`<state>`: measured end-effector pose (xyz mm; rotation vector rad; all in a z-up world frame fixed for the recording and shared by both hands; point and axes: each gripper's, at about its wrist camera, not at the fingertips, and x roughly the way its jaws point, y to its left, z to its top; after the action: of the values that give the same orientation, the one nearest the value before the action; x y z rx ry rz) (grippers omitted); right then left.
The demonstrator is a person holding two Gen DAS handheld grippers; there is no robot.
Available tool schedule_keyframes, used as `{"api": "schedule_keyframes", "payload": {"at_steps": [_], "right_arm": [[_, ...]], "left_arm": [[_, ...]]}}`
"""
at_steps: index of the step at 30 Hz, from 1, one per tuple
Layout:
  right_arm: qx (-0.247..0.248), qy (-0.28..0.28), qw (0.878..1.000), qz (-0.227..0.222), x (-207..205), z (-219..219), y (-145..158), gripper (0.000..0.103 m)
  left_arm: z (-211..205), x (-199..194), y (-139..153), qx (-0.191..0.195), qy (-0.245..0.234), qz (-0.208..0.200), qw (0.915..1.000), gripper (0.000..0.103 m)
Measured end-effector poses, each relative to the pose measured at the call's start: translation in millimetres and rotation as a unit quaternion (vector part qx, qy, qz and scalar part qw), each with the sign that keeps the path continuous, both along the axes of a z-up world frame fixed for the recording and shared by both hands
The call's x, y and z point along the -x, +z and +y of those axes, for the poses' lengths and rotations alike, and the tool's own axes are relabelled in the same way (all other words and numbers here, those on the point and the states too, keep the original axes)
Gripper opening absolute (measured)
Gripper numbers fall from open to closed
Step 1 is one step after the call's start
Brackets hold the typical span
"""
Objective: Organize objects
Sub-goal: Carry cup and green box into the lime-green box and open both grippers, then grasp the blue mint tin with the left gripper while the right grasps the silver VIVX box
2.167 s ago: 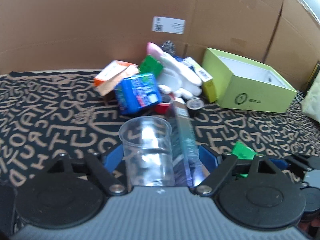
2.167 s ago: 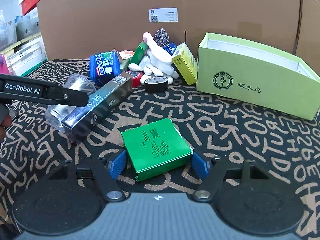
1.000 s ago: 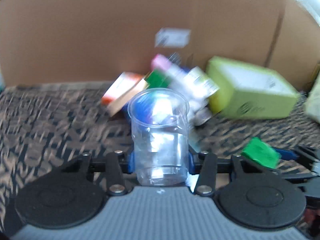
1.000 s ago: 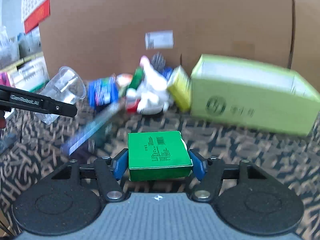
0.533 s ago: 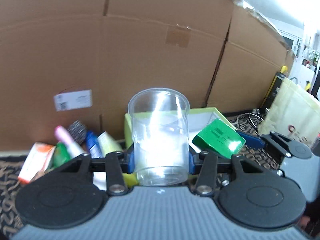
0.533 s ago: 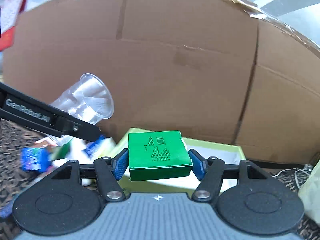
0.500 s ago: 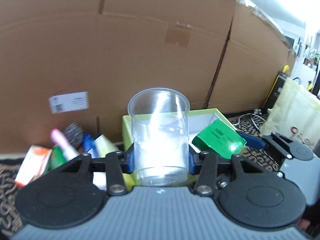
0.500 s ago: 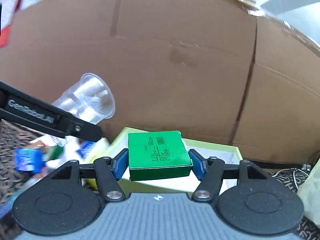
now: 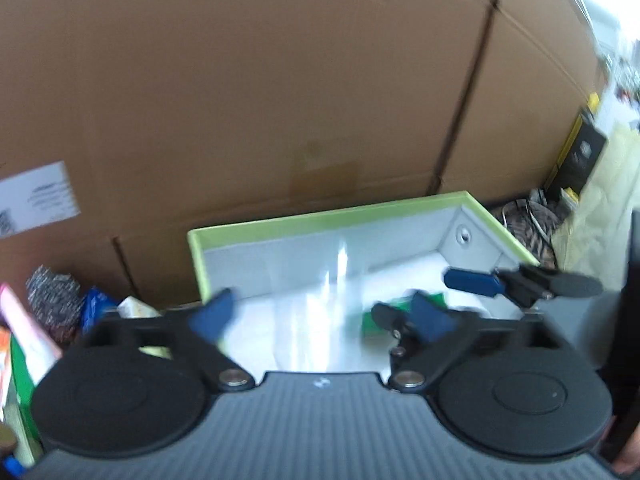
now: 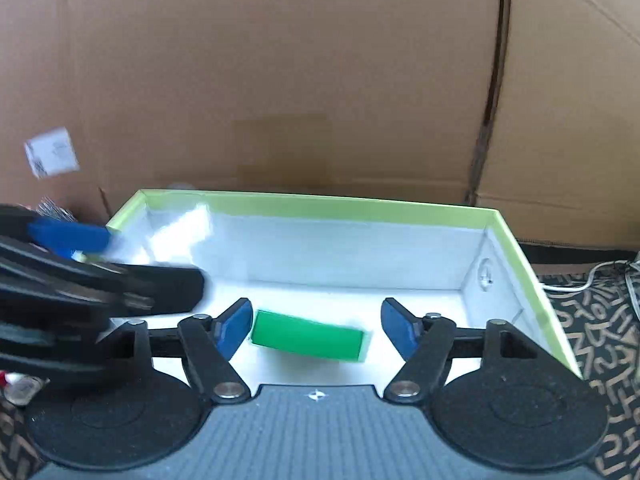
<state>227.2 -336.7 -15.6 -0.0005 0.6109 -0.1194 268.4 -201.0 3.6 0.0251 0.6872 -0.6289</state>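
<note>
The step in hand was the drop into the lime-green box [image 10: 320, 204]: both grippers hung over its white inside, angled downward, side by side. The right gripper [image 10: 316, 326] had just been opening, and its blue pads stood clear on either side of the green carton [image 10: 308, 342], which lay between and just below them inside the box, no longer pressed. The left gripper [image 9: 320, 316] had likewise just been opening and stood at its widest. Ahead of it and between its fingers showed only a streaked, glassy blur, probably the clear plastic cup [image 9: 320, 312] falling or already lying in the box, though the smear made that hard to confirm. From the right gripper, the left one sat close at the left, its finger reaching over the box's near-left corner. To the left of the left gripper, outside the box, the remaining clutter [image 9: 52, 304] waited against the cardboard wall [image 9: 280, 100]. The next move would likely call for drawing both grippers back out over the rim and swinging left toward that pile for another pick.
</note>
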Motion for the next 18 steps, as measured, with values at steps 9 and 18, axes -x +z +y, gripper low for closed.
{"api": "schedule_keyframes", "payload": {"at_steps": [9, 18], "right_arm": [[-0.001, -0.025, 0.992, -0.126, 113.7, -2.3, 40.3, 0.096], [-0.052, 0.046, 0.99, -0.122, 180.0, 55.3, 17.6, 0.099]], "left_arm": [[49.1, 70.5, 36.2, 0.016, 0.056, -0.055, 0.9968, 0.103], [134.2, 165.4, 32.3, 0.029, 0.117, -0.042, 0.9919, 0.103]]}}
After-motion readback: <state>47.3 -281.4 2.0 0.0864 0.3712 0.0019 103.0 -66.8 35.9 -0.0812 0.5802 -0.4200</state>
